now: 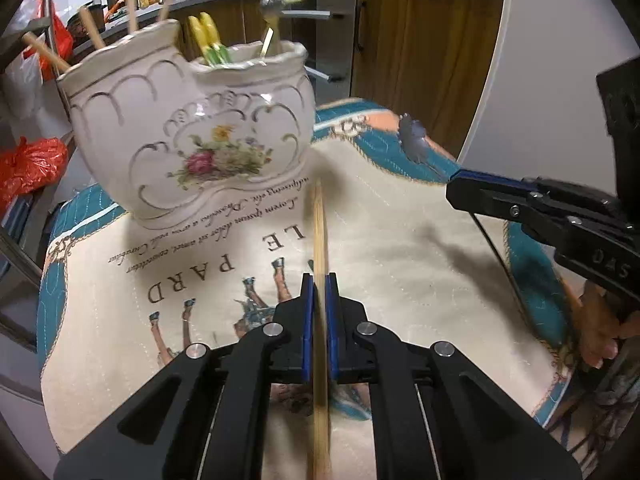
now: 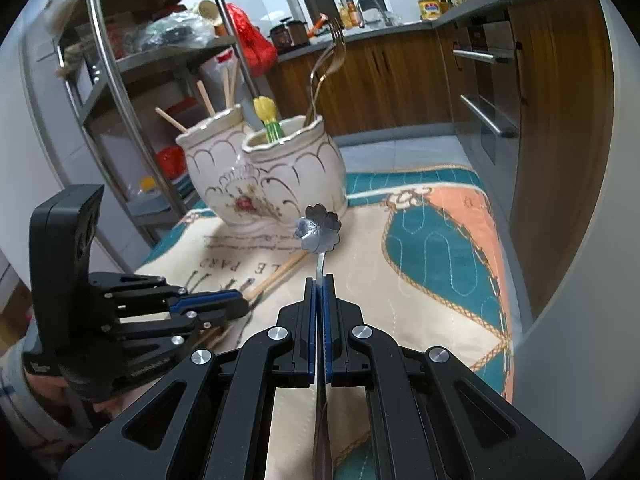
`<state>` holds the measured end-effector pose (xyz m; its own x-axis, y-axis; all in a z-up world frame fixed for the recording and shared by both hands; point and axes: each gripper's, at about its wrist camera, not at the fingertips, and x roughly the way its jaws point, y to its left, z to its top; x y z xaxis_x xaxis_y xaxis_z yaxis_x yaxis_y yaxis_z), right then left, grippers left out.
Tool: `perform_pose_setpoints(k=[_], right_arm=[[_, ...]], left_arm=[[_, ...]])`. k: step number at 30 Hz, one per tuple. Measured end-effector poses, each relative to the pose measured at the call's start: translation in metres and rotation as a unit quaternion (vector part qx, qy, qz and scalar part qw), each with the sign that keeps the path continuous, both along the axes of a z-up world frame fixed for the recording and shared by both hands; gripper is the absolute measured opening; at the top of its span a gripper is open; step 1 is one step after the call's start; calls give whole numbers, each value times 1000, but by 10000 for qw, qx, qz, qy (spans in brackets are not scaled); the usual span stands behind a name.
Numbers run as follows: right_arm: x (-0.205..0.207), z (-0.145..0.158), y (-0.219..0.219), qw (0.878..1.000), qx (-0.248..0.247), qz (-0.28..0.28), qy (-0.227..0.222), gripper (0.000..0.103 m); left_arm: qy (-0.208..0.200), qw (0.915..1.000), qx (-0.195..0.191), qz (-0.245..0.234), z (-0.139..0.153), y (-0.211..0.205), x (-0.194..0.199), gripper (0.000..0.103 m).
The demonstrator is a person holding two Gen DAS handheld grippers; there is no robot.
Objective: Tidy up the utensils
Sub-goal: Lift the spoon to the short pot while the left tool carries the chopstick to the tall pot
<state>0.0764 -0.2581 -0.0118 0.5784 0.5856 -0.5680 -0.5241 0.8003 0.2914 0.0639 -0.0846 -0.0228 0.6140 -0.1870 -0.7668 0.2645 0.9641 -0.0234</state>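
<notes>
A white ceramic two-pot holder (image 1: pixel 192 132) with a flower print stands on the printed cloth (image 1: pixel 400 240). Its left pot holds wooden chopsticks (image 1: pixel 90 26). Yellow-handled utensils (image 1: pixel 206 32) and a metal spoon stand in its right pot. My left gripper (image 1: pixel 319 280) is shut on a wooden chopstick (image 1: pixel 319 220) whose tip points at the holder's base. In the right wrist view, my right gripper (image 2: pixel 319 282) is shut on the handle of a flower-shaped metal spoon (image 2: pixel 318 228), held above the cloth in front of the holder (image 2: pixel 260 172). The left gripper (image 2: pixel 244 300) with the chopstick (image 2: pixel 280 274) is at lower left.
The cloth covers a round white table (image 2: pixel 560 280). Behind it run wooden kitchen cabinets (image 2: pixel 400 80) and a grey counter with bottles. A metal shelf rack (image 2: pixel 120 60) with red bags stands at the left. A person's hand (image 1: pixel 600 328) grips the right tool.
</notes>
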Motion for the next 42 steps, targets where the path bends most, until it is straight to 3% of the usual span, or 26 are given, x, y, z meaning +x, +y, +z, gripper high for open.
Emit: perform_pose_setpoints(k=[12,18,23,30,36,42], right_arm=[[-22,31,9,9962,227,-24,-843,2],[-18,27,22,9972,35,-40,-743,2],[-25,48,23,9940,174,-86,-1076,2],[-19,83,36,9836,293,-252,-1763,2],[3,118,57,9716,357,-325,-2318,2],[34,140,67,9646,584,-501,-2520,2]], left_arm=[[-1069,9922,-627,-135,52,57,-47,6],[-1177,9894,-837,-152,57,73,-55,6],[-1548,9829,-991,-138,72,84,-53,6],[-1984,9748,-1021,-14,101,96,-34,6],[-2506,9598,-1245,241,135,111,1,6],[-2990,9435,-1348,472,159,113,48,6]])
